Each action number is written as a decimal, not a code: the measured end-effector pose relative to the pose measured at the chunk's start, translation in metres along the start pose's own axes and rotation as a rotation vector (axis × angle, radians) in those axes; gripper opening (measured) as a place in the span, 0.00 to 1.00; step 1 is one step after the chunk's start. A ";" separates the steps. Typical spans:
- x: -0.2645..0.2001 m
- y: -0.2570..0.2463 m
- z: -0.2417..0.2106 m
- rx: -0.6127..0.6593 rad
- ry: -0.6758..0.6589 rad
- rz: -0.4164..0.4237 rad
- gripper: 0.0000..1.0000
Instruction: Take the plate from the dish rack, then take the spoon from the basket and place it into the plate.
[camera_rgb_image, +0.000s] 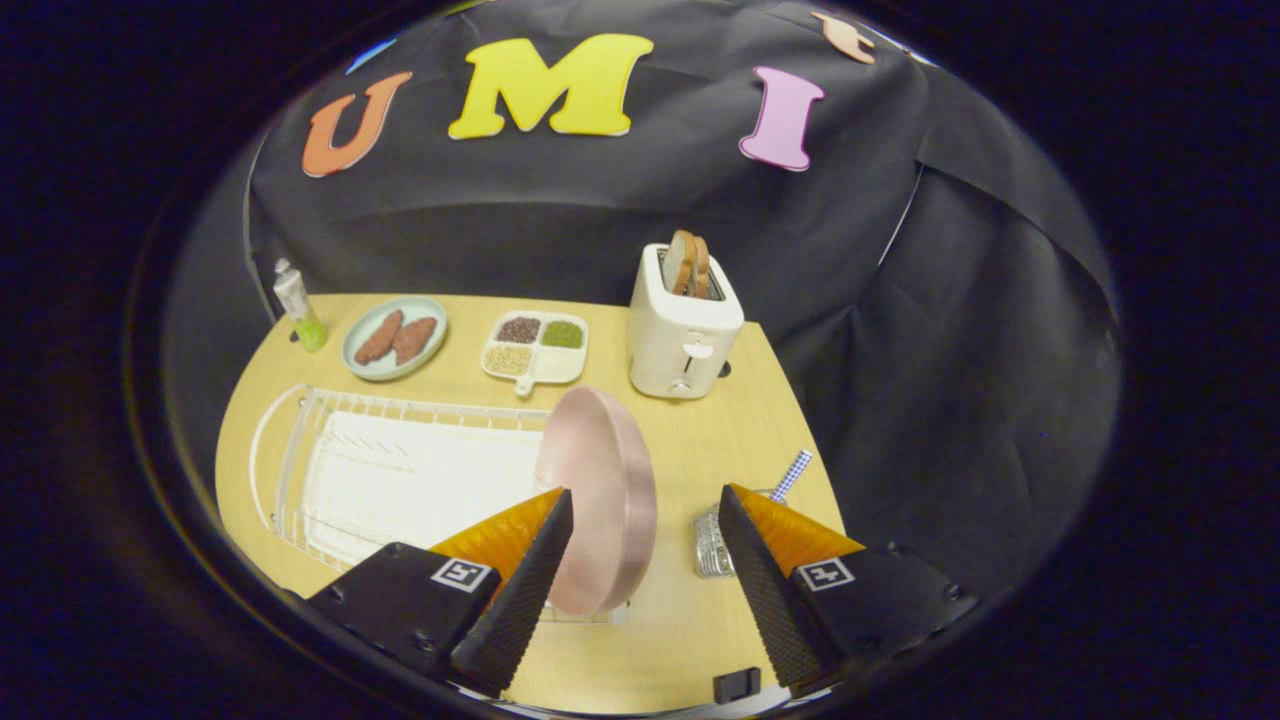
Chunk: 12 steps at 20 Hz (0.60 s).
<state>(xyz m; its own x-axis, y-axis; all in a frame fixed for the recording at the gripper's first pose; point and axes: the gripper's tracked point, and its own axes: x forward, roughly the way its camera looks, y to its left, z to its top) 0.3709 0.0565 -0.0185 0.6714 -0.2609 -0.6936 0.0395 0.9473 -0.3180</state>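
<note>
Fingers of my gripper (645, 540) are spread wide, pinching nothing. Between them, hard against the left one, the pink plate (600, 495) stands on edge in the dish rack (400, 470). At two o'clock, behind the right finger, the basket (712, 545) holds the spoon (792, 473).

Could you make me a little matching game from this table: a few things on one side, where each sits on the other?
Things:
1. pink plate
2. bread
3. spoon
4. gripper

Places:
A. handle poking out of the basket by one finger
B. standing on edge in the rack, just ahead of the fingers
C. open, fingers either side of the plate's near edge
D. in the toaster

Pairs: 1-B, 2-D, 3-A, 4-C
</note>
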 end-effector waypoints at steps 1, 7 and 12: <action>0.006 -0.003 0.000 -0.030 0.056 -0.031 0.95; 0.024 0.015 0.011 -0.035 0.259 0.097 0.69; 0.038 0.037 -0.007 -0.041 0.358 0.250 0.46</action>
<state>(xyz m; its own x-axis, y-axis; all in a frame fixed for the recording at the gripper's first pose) 0.3929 0.0802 -0.0606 0.3572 -0.0794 -0.9307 -0.1259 0.9832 -0.1322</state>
